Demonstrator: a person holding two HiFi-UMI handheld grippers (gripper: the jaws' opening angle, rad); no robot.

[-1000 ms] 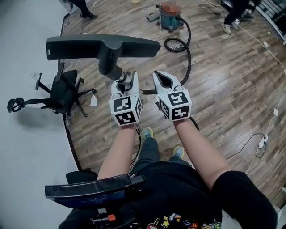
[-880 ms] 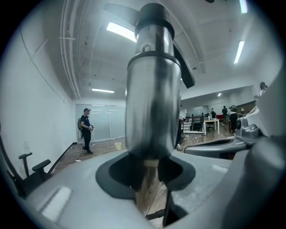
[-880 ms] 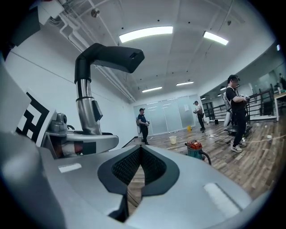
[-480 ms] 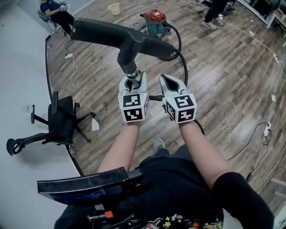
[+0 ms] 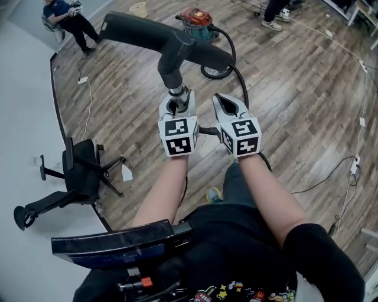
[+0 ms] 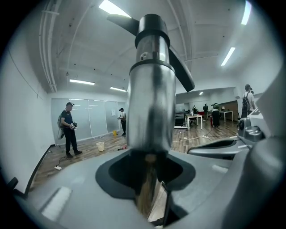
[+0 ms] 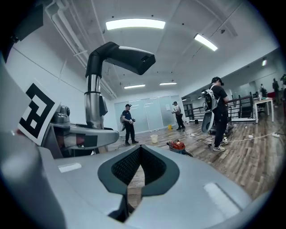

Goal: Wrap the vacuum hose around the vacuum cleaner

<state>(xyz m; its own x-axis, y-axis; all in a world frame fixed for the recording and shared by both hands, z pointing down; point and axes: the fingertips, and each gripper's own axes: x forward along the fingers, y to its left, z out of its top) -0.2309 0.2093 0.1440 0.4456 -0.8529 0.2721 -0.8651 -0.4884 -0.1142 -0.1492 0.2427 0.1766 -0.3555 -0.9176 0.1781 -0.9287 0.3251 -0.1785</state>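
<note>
Head view looks steeply down on a wood-plank floor (image 5: 307,106) that gives way, along a dark curved edge, to a pale grey area (image 5: 29,106) at the left. The right gripper view shows the rest of the room: a white ceiling with long light strips and a glass partition wall (image 7: 149,114) at the far end. There is one vacuum cleaner (image 5: 196,17), an orange-topped canister standing on the planks well ahead of the person. Its single black hose (image 5: 241,79) lies in a loop on the floor just beside the canister and then trails back past the grippers, not wound around the machine. One office chair (image 5: 80,171) lies tipped over at the edge of the grey area, and one pale bucket (image 5: 139,8) sits near the canister. Of the two grippers, the left gripper (image 5: 176,105) is closed on the metal wand tube (image 5: 178,90), holding it upright with the one black floor nozzle (image 5: 147,35) raised above. The right gripper (image 5: 227,106) is just beside it, its jaws drawn together with nothing between them. Three people stand clear in the right gripper view: two (image 7: 129,123) (image 7: 178,114) before the glass, and one (image 7: 219,118) nearer on the right.
</note>
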